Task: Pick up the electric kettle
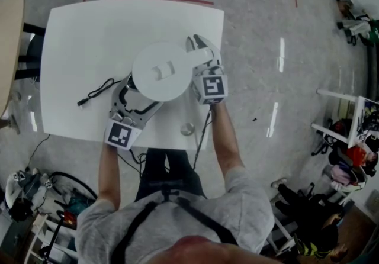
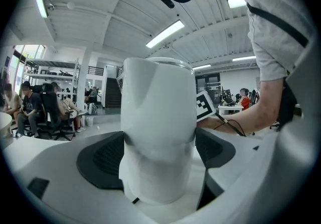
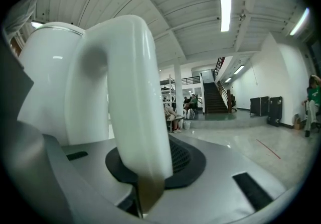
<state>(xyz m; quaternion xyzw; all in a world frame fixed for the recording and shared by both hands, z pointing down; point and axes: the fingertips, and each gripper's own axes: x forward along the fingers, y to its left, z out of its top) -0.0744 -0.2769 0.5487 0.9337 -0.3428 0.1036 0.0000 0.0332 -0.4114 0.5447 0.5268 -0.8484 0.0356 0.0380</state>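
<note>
A white electric kettle stands on the white table, seen from above by its round lid. My left gripper comes at it from the near left. In the left gripper view the kettle's body fills the gap, and both dark pads press on its narrow waist. My right gripper is at the kettle's right side. There the curved white handle runs down between the jaws, pinched against the ribbed pad, with the kettle's body to its left.
A black cable lies on the table left of the kettle. A small round grey thing sits near the front edge. A wooden tabletop stands to the far left; racks and clutter crowd the floor at right.
</note>
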